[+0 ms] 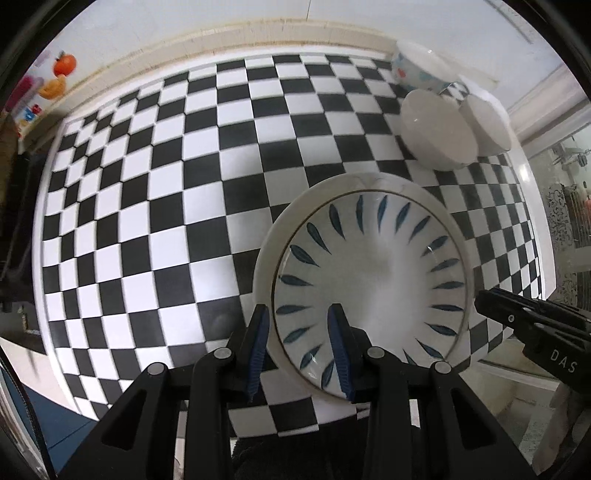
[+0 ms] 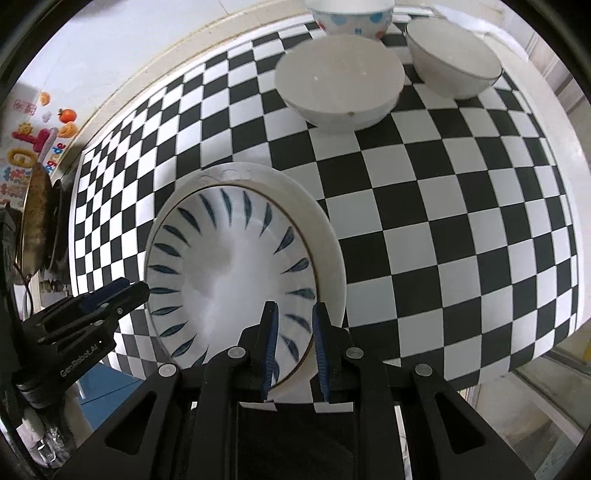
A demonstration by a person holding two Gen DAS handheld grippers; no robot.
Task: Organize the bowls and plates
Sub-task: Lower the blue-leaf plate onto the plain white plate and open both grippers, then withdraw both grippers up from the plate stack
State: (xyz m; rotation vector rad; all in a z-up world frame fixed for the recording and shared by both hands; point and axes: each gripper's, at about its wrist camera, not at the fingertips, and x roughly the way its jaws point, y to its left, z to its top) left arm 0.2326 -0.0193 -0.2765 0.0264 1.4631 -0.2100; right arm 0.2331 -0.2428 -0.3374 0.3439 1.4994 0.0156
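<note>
1. A leaf-patterned plate (image 1: 373,277) lies nested in a larger white plate (image 1: 266,243) near the bench's (image 1: 147,166) front edge, on the checked cloth.
2. The left gripper (image 1: 301,354) has its jaws clamped over the stack's rim, one finger outside, one inside.
3. The right gripper (image 2: 294,350) has its jaws clamped over the opposite rim in the same way.
4. Three bowls stand well apart at the back: a plain white bowl (image 2: 338,83), a thin-rimmed bowl (image 2: 452,59) and a dotted bowl (image 2: 351,16).
</note>
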